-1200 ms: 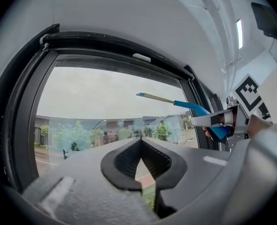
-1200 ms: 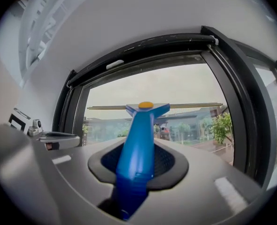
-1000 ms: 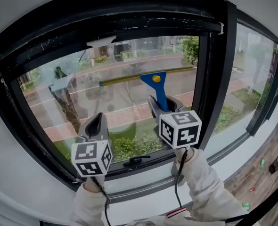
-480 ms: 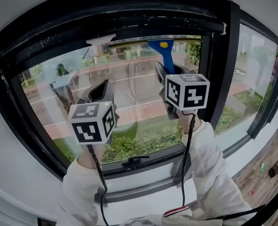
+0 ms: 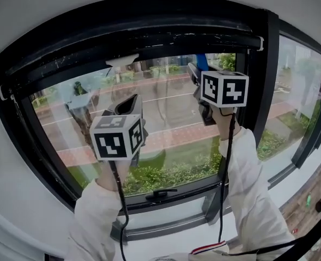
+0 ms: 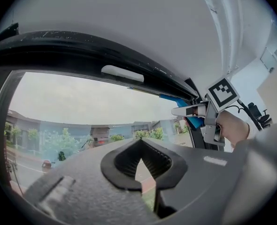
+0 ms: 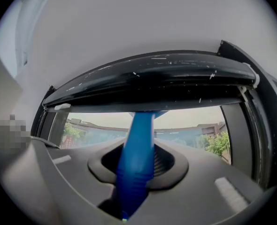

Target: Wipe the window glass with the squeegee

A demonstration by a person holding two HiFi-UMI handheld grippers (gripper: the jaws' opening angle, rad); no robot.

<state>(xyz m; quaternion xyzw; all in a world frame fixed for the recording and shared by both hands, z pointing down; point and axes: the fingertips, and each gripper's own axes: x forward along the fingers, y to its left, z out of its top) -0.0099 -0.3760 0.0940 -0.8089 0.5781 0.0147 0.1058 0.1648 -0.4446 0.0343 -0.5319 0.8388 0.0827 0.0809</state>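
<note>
The squeegee's blue handle (image 7: 136, 158) runs up from between the jaws of my right gripper (image 7: 138, 162), which is shut on it. Its head is tucked under the black top frame (image 7: 152, 86), so the blade is hidden. In the head view the right gripper (image 5: 196, 75) is held high at the glass's upper right, and only a bit of the blue handle (image 5: 202, 61) shows. My left gripper (image 5: 129, 105) hovers lower and to the left in front of the window glass (image 5: 166, 124). Its jaws (image 6: 139, 161) are shut with nothing in them. The left gripper view catches the right gripper (image 6: 195, 111) with the squeegee (image 6: 195, 122).
A black vertical mullion (image 5: 258, 91) stands just right of the right gripper. A latch handle (image 5: 159, 193) lies on the bottom frame. A small white piece (image 5: 122, 60) sits on the upper frame. White wall surrounds the window, and wood floor (image 5: 313, 211) shows at the lower right.
Both grippers have risen. The squeegee has moved up the glass from mid-pane to the top edge, and its blade has gone out of sight under the top frame.
</note>
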